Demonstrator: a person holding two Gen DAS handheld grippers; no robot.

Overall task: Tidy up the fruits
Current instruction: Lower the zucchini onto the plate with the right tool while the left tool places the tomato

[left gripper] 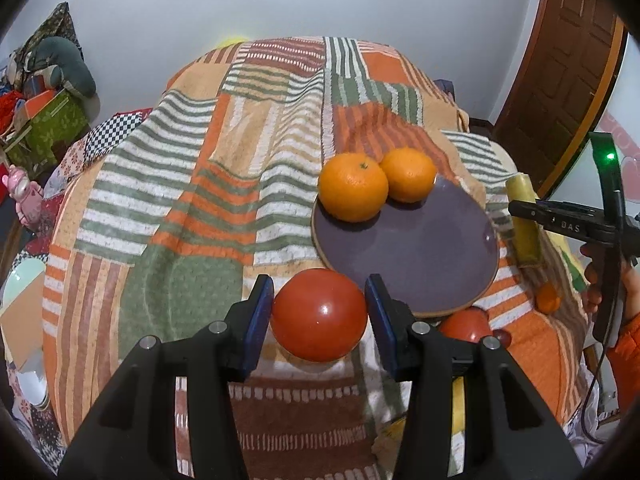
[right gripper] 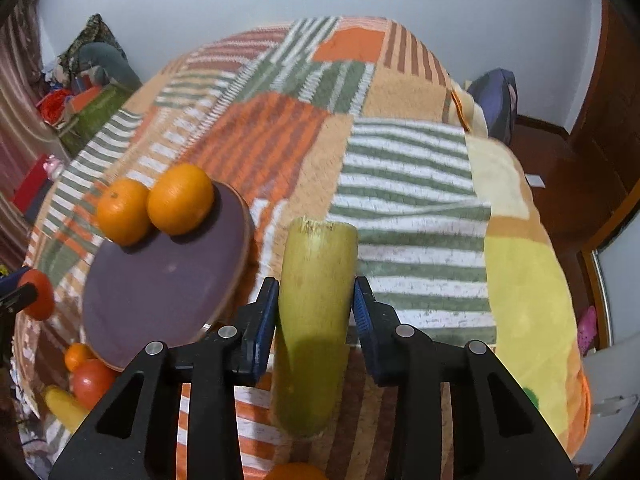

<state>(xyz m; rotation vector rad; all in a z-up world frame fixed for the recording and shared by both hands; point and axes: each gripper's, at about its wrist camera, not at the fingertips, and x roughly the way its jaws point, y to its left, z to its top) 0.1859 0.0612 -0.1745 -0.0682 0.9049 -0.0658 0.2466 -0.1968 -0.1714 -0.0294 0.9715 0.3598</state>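
A purple plate (left gripper: 420,248) lies on the striped blanket with two oranges (left gripper: 354,186) (left gripper: 409,174) at its far edge; it also shows in the right wrist view (right gripper: 160,280). My left gripper (left gripper: 319,312) is shut on a red tomato (left gripper: 319,314), held just before the plate's near rim. My right gripper (right gripper: 316,312) is shut on a yellow-green cut fruit piece (right gripper: 316,312), held upright to the right of the plate. The right gripper also shows at the right of the left wrist view (left gripper: 524,216).
Near the plate's front edge lie another tomato (right gripper: 93,384), a small orange (right gripper: 77,355) and a yellow fruit (right gripper: 64,404). The blanket (left gripper: 180,200) covers a raised surface. Clutter and boxes (left gripper: 40,120) stand at the left; a wooden door (left gripper: 560,80) is at the right.
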